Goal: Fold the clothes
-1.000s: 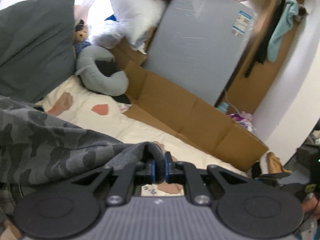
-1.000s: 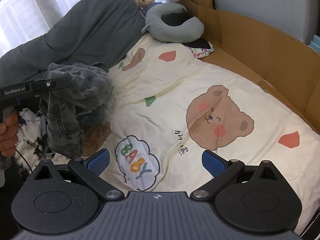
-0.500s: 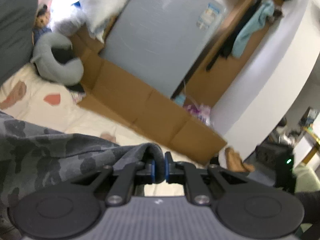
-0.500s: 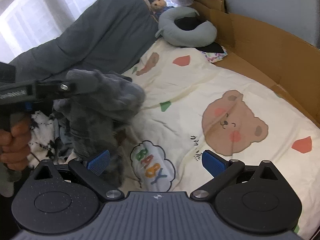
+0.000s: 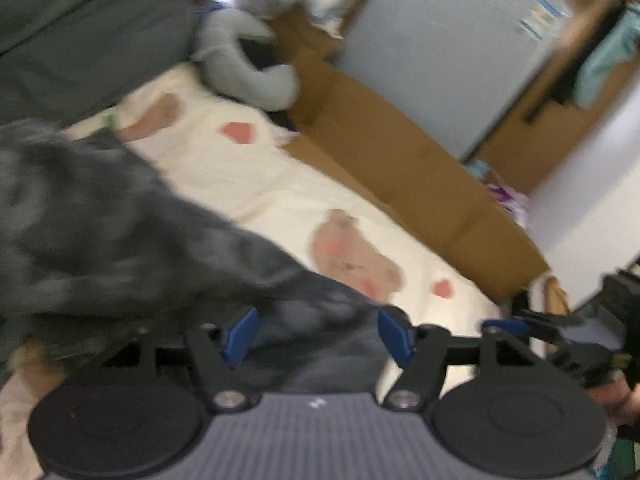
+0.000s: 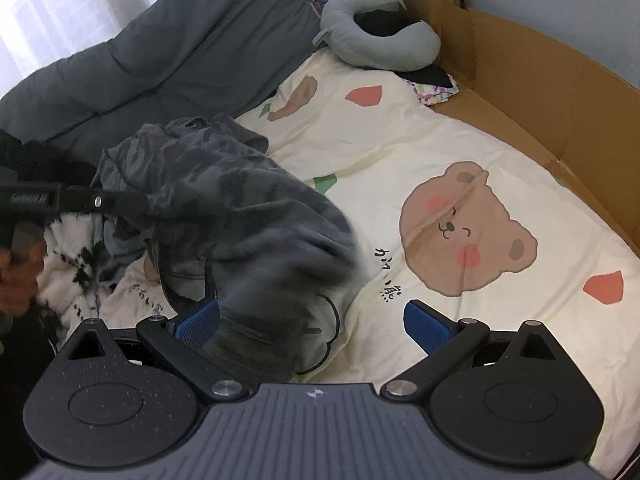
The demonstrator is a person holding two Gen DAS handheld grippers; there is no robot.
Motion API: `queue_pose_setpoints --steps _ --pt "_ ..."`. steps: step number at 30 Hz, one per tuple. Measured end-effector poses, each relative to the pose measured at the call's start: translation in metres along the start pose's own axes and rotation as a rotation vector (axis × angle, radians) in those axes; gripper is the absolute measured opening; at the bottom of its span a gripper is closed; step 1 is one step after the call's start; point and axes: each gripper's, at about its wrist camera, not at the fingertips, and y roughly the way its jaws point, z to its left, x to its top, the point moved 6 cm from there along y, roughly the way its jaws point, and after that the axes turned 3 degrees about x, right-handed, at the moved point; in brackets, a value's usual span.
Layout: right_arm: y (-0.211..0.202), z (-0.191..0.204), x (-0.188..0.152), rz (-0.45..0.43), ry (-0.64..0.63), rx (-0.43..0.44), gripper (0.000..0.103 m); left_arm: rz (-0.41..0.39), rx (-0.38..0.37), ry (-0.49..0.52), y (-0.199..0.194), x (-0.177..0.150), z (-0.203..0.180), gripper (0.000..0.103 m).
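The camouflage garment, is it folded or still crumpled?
Crumpled: the camouflage garment lies in a loose heap on the bear sheet, with no flat, squared edges.

I've got the garment [image 6: 240, 216] heaped on the sheet [image 6: 400, 152], left of the bear print [image 6: 464, 228]; neck pillow [image 6: 380, 36] behind, cardboard [image 6: 540, 80] along the right.

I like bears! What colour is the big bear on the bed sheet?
The bear is brown with pink cheeks, on a cream sheet. The right wrist view shows it best.

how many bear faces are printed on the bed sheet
2 show. One large bear face lies on the sheet right of the camouflage garment; a smaller one sits near the grey quilt. The garment may hide more.
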Motion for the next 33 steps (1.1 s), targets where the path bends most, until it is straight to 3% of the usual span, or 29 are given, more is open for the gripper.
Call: queue_pose_setpoints --steps 6,12,21,23,26,28,30,31,33 --pt "0.004 -0.002 -0.003 0.012 0.004 -0.013 0.101 -0.029 0.229 -0.079 -0.011 -0.002 0.073 0.08" --pt "0.013 -0.003 -0.002 -0.019 -0.027 -0.029 0.101 -0.098 0.383 -0.204 -0.023 0.003 0.136 0.087" --pt "0.041 -0.007 -0.012 -0.008 -0.002 -0.01 0.101 -0.272 0.41 -0.396 -0.02 0.019 0.195 0.09" --pt "0.044 -0.007 -0.015 -0.005 -0.003 -0.008 0.101 -0.308 0.396 -0.446 -0.017 0.021 0.201 0.084" --pt "0.047 -0.007 -0.02 -0.003 -0.001 -0.004 0.101 -0.351 0.385 -0.502 -0.013 0.022 0.208 0.067" --pt "0.048 -0.009 -0.021 -0.003 0.004 -0.006 0.101 -0.37 0.363 -0.518 -0.011 0.022 0.212 0.039" --pt "0.049 -0.011 -0.022 -0.006 0.013 -0.005 0.101 -0.402 0.353 -0.519 -0.012 0.022 0.209 0.019" --pt "0.05 -0.012 -0.022 -0.007 0.018 -0.004 0.101 -0.419 0.35 -0.518 -0.012 0.022 0.207 0.011" --pt "0.05 -0.013 -0.023 -0.007 0.02 -0.002 0.101 -0.45 0.338 -0.509 -0.014 0.024 0.201 0.007"
